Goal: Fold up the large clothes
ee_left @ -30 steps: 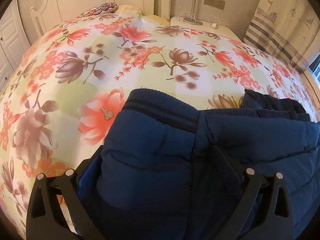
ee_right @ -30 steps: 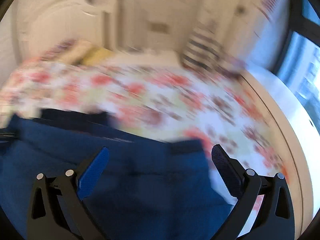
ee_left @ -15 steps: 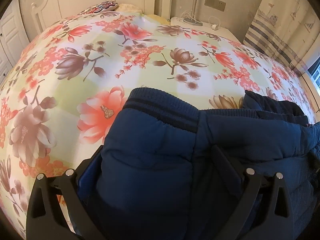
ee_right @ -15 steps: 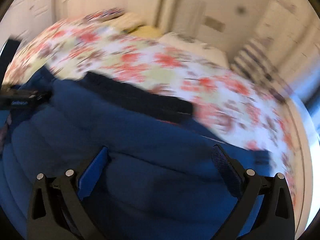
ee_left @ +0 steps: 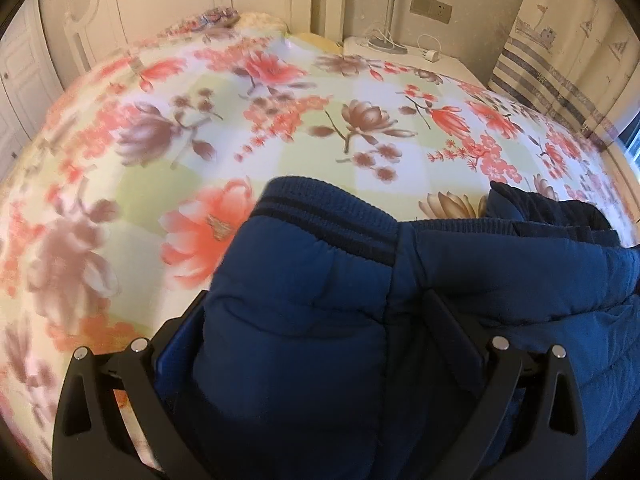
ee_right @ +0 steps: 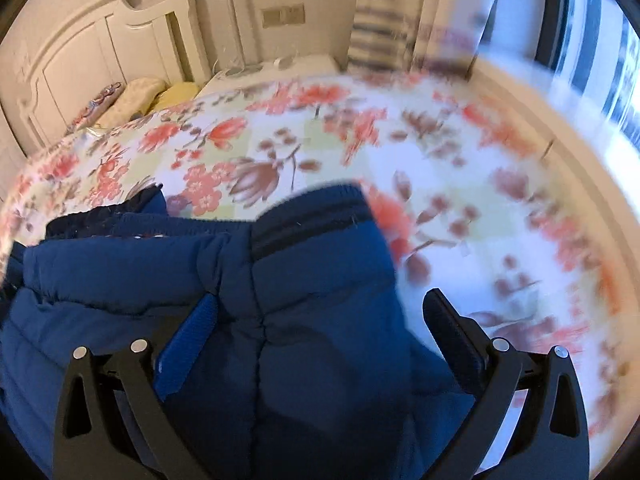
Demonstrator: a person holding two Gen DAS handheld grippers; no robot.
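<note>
A dark blue padded jacket (ee_left: 400, 300) with ribbed, striped cuffs lies on the floral bedspread (ee_left: 240, 120). In the left wrist view one sleeve with its cuff (ee_left: 328, 216) lies between the wide-open fingers of my left gripper (ee_left: 316, 320). In the right wrist view the jacket (ee_right: 120, 272) fills the lower left, and the other sleeve and cuff (ee_right: 316, 216) lie between the wide-open fingers of my right gripper (ee_right: 320, 320). Neither gripper pinches the cloth.
The bed has a white headboard (ee_right: 100, 40) and pillows (ee_right: 140, 96) at its far end. A white bedside table (ee_left: 400, 48) with cables stands beside it. A striped curtain (ee_left: 560, 80) and a window (ee_right: 600, 60) are on the right.
My right gripper has swung quickly across the jacket and now stands over the right sleeve and cuff. My left gripper has stayed over the left sleeve with only a slight shift.
</note>
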